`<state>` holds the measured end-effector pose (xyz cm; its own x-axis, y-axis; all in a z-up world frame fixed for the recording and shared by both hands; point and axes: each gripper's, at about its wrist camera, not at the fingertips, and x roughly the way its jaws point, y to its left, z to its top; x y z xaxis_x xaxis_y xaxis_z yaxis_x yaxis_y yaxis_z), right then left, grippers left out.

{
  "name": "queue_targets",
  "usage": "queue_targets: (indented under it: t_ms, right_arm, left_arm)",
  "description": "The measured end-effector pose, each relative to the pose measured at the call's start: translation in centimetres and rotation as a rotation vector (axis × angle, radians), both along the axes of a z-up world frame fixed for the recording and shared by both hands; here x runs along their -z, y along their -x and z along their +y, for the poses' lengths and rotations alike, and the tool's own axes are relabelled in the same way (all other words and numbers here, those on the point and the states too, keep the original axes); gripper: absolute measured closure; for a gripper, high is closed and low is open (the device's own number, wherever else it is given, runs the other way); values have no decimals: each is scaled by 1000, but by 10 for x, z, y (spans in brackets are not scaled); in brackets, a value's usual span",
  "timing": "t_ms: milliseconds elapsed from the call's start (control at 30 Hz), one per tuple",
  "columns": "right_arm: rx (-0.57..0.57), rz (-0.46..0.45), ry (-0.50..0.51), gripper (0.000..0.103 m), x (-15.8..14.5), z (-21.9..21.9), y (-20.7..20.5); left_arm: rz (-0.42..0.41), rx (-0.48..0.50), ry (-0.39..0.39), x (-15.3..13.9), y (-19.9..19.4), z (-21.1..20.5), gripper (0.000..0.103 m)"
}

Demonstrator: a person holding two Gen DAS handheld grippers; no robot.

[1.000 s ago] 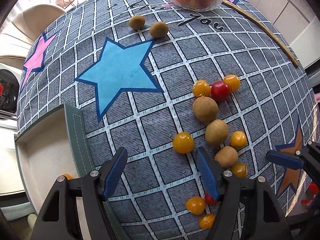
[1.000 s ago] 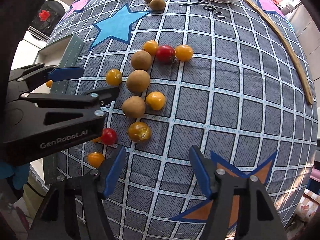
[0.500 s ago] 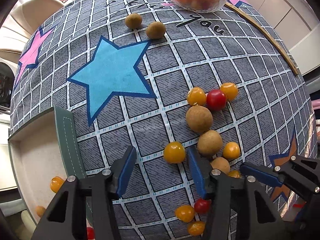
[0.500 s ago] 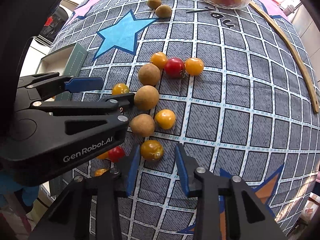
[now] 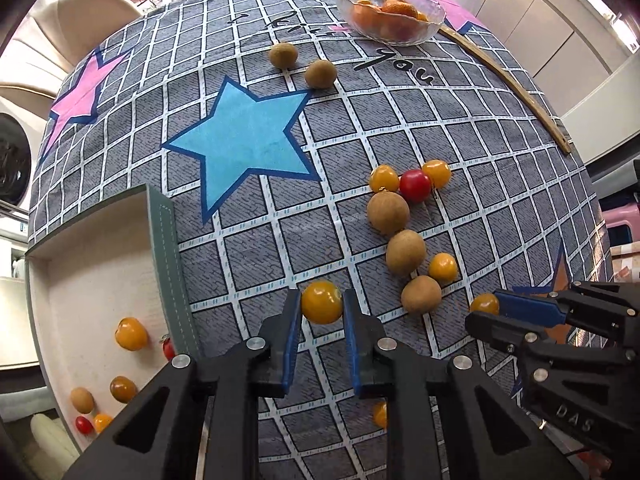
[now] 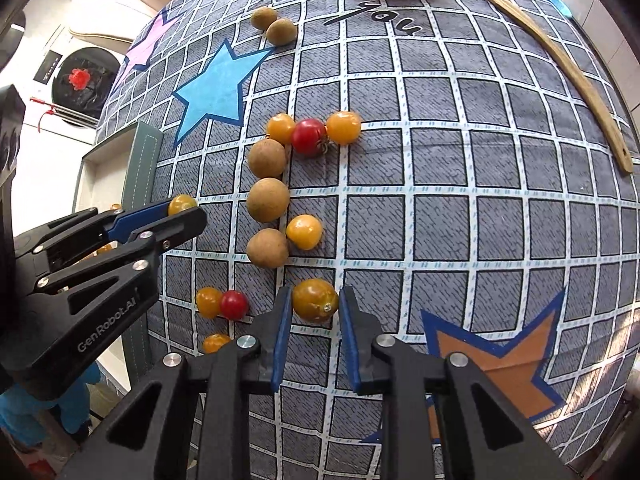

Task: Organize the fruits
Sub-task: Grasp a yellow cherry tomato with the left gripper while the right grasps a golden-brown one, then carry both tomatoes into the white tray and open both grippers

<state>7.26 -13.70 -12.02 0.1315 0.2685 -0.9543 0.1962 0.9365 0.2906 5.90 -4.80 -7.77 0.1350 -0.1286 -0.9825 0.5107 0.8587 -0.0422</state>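
Yellow and red cherry tomatoes and brown longans lie scattered on the grid-patterned cloth. My left gripper (image 5: 321,312) is shut on a yellow cherry tomato (image 5: 322,302), next to the green-walled box (image 5: 168,248). My right gripper (image 6: 314,312) is shut on another yellow cherry tomato (image 6: 315,301), near the cloth's front edge. Three longans (image 6: 267,200) lie in a column just beyond it, with a yellow tomato (image 6: 304,231) beside them. A red tomato (image 6: 309,136) sits between two yellow ones farther back.
The box holds several small fruits (image 5: 131,333). A glass bowl of oranges (image 5: 390,16) stands at the far edge. Two longans (image 5: 302,65) lie near it. A curved wooden stick (image 6: 576,76) lies at the right. A red and a yellow tomato (image 6: 222,304) lie left of my right gripper.
Both grippers have moved forward and closed from wide open, each onto a yellow cherry tomato. The box interior with its fruits has come into the left wrist view.
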Motion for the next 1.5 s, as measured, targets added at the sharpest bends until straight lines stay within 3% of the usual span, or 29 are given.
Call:
queue_targets:
  t_ms: [467, 1000, 1500]
  right_arm:
    - [3, 13, 8, 77, -23, -7, 25]
    - [-123, -16, 29, 77, -44, 44, 7]
    - [-298, -34, 11, 77, -49, 122, -21]
  left_arm:
    - [-23, -151, 21, -28, 21, 80, 81]
    - [-54, -340, 19, -41, 39, 162, 81]
    - [-68, -542, -7, -38, 52, 241, 81]
